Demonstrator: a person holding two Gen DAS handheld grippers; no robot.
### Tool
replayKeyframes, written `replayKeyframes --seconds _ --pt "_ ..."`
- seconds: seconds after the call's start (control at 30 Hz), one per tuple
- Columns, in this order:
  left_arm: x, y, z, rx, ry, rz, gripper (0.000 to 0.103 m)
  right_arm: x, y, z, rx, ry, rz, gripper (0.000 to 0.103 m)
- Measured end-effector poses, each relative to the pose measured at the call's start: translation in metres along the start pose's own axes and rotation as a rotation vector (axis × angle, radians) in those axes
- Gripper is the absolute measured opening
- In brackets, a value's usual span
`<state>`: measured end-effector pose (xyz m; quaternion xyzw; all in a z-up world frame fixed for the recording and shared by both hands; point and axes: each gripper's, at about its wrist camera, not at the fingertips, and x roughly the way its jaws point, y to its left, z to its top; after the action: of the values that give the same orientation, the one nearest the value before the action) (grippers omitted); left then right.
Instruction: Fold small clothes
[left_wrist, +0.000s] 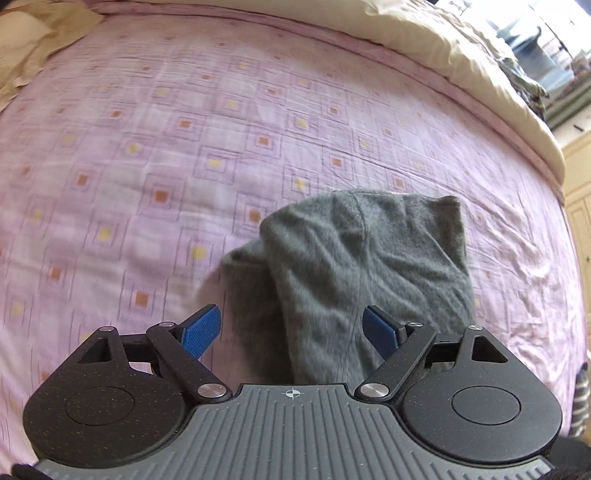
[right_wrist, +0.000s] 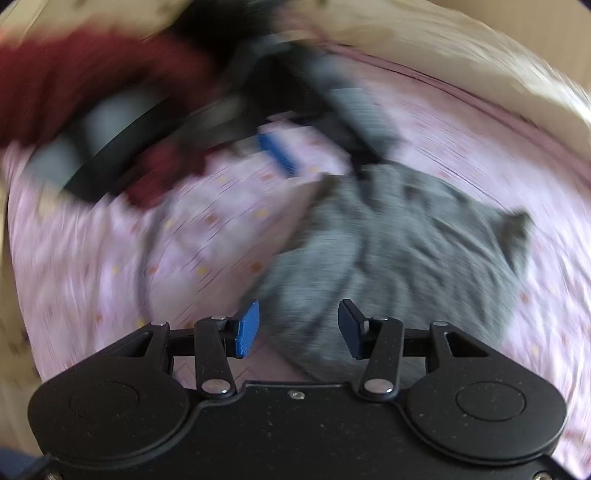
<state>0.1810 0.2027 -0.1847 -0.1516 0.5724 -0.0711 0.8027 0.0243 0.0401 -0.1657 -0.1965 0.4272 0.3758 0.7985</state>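
A small grey fleece garment lies folded over itself on the pink patterned bedsheet. My left gripper hovers open just above its near end, blue pads spread wide with cloth between them but not pinched. The right wrist view is heavily motion-blurred. There the same grey garment spreads ahead, and my right gripper stands open over its near edge. The other gripper shows blurred at the upper middle, held by a person in a dark red sleeve.
A cream duvet is bunched along the far edge of the bed, with a cream pillow at the far left. A window and cream cupboard lie to the right. A striped cloth peeks in at the right.
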Motion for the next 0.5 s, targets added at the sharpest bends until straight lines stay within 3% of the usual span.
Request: replayKeyframes --seconds 0.13,0.27,0.3,0.4,0.5 --pt "0.006 0.004 0.006 0.010 0.016 -0.018 0.083 0.016 0.038 -0.004 -0.229 0.008 -0.061 0.064" --pt "0.010 0.008 0.007 -0.003 0.034 -0.048 0.083 0.036 0.054 -0.009 -0.380 0.028 -0.153 0.062" --pt "0.011 0.009 0.007 -0.003 0.035 -0.052 0.083 0.040 0.055 -0.010 -0.396 0.039 -0.172 0.057" --pt "0.013 0.009 0.007 -0.006 0.039 -0.068 0.083 0.040 0.044 -0.008 -0.354 0.037 -0.181 0.016" --pt "0.016 0.007 0.008 -0.016 0.040 -0.096 0.083 0.028 0.024 -0.003 -0.234 -0.002 -0.142 0.016"
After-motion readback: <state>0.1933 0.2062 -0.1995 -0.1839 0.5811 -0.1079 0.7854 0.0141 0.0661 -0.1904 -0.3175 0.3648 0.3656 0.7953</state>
